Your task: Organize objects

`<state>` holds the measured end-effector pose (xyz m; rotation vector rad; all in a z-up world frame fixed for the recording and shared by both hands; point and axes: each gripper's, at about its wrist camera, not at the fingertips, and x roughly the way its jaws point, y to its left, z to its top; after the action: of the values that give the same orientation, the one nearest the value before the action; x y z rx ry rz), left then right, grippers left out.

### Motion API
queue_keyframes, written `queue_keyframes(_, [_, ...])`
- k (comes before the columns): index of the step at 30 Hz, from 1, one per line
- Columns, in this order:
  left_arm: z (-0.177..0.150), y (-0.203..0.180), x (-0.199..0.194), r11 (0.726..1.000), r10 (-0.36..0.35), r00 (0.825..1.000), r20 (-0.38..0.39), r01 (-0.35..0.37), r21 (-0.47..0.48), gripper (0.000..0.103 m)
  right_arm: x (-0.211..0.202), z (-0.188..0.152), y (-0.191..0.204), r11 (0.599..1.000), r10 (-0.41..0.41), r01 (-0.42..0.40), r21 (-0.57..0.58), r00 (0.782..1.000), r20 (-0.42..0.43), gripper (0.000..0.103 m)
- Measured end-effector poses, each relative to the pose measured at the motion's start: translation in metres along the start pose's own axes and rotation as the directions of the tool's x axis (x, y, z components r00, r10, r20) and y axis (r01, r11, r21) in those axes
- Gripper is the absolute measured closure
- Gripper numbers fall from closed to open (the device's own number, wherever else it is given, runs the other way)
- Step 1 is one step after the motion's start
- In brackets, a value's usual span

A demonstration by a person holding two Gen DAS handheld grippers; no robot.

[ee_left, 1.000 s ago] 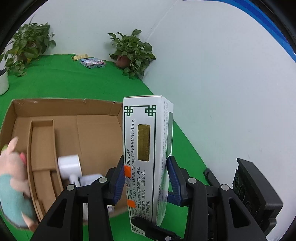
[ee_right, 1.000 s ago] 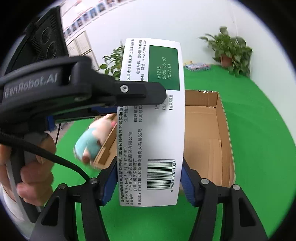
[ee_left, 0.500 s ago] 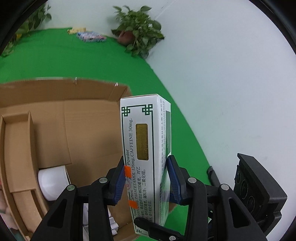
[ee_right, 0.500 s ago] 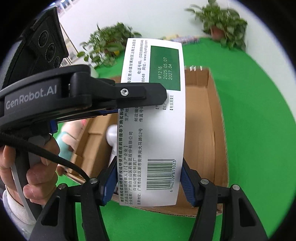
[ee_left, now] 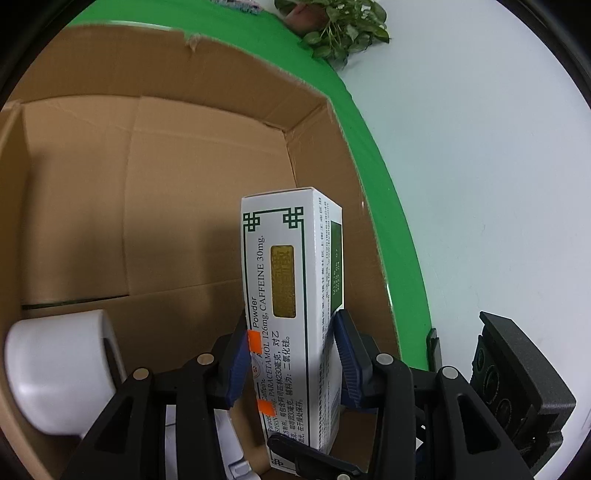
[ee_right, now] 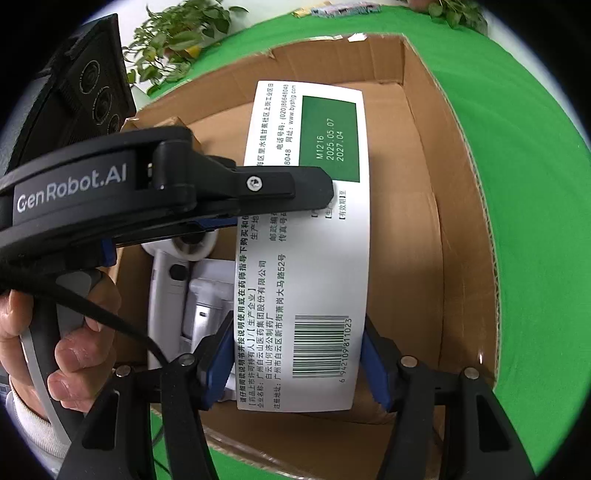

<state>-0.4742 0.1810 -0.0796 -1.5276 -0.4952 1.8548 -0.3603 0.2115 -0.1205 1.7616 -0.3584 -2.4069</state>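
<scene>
A white and green medicine box (ee_left: 291, 295) is held by both grippers at once. My left gripper (ee_left: 291, 354) is shut on its lower part, and its blue pads press the two narrow sides. My right gripper (ee_right: 295, 354) is shut on the same medicine box (ee_right: 306, 236) near the barcode end. The box hangs inside the open cardboard box (ee_left: 147, 184), above its right compartment (ee_right: 406, 221). The left gripper's black body crosses the right wrist view.
A white device (ee_left: 59, 373) with a round head lies in the carton's left part, also in the right wrist view (ee_right: 173, 291). Green cloth (ee_right: 535, 221) surrounds the carton. Potted plants (ee_left: 332, 22) stand at the back near a white wall (ee_left: 480, 147).
Both grippers have carried the medicine box forward and down, from in front of the carton to inside it. The plush toy at the left has left the view.
</scene>
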Motion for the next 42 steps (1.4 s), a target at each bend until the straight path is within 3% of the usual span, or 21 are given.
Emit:
queue_keyframes(9, [0.005,-0.005,0.0,0.998,0.061,0.998,-0.004,-0.061,0.006,0.052,0.002,-0.004,-0.006,0.999,-0.041,0.042,0.034,0.999,-0.017,0.042])
queue_keyframes(12, [0.003,-0.012,-0.018,0.995,0.086,0.996,0.033,-0.088,0.04,0.05,0.004,-0.007,-0.006,0.998,-0.05,0.051,0.044,0.998,-0.03,0.043])
queue_keyframes(15, [-0.004,-0.022,-0.036,0.977,0.181,0.979,0.088,-0.19,0.097,0.049,0.008,-0.01,-0.01,0.996,-0.058,0.06,0.06,0.997,-0.045,0.042])
queue_keyframes(18, [-0.012,-0.021,-0.059,0.98,0.164,0.978,0.127,-0.176,0.091,0.049,0.01,-0.013,-0.008,0.996,-0.07,0.073,0.057,0.996,-0.055,0.039])
queue_keyframes(24, [-0.036,-0.011,-0.114,0.972,0.196,0.951,0.239,-0.22,0.081,0.048,0.008,-0.02,-0.003,0.997,-0.056,0.058,0.041,0.997,-0.051,0.034])
queue_keyframes(26, [-0.046,-0.009,-0.127,0.964,0.226,0.935,0.273,-0.255,0.077,0.047,0.007,-0.023,-0.003,0.997,-0.065,0.067,0.044,0.997,-0.043,0.028])
queue_keyframes(31, [-0.081,0.0,-0.157,0.944,0.284,0.9,0.331,-0.323,0.069,0.044,-0.002,-0.031,-0.005,0.993,-0.111,0.112,0.042,0.994,-0.016,0.028])
queue_keyframes(34, [-0.121,0.007,-0.184,0.912,0.352,0.852,0.388,-0.406,0.063,0.042,-0.016,-0.04,-0.003,0.991,-0.127,0.126,0.035,0.991,0.032,0.028])
queue_keyframes(36, [-0.137,0.007,-0.191,0.869,0.416,0.785,0.458,-0.492,0.054,0.034,-0.033,-0.05,0.005,0.988,-0.155,0.155,0.002,0.981,0.12,0.025])
queue_keyframes(38, [-0.16,0.005,-0.194,0.822,0.459,0.703,0.543,-0.568,0.04,0.023,-0.049,-0.055,0.006,0.982,-0.169,0.184,-0.038,0.955,0.245,0.022])
queue_keyframes(41, [-0.192,0.008,-0.188,0.774,0.49,0.603,0.629,-0.633,0.004,0.006,-0.063,-0.063,0.028,0.966,-0.203,0.251,-0.066,0.888,0.414,0.021])
queue_keyframes(42, [-0.199,0.01,-0.184,0.767,0.494,0.585,0.644,-0.642,-0.005,0.005,-0.063,-0.056,0.024,0.962,-0.202,0.262,-0.072,0.867,0.455,0.021])
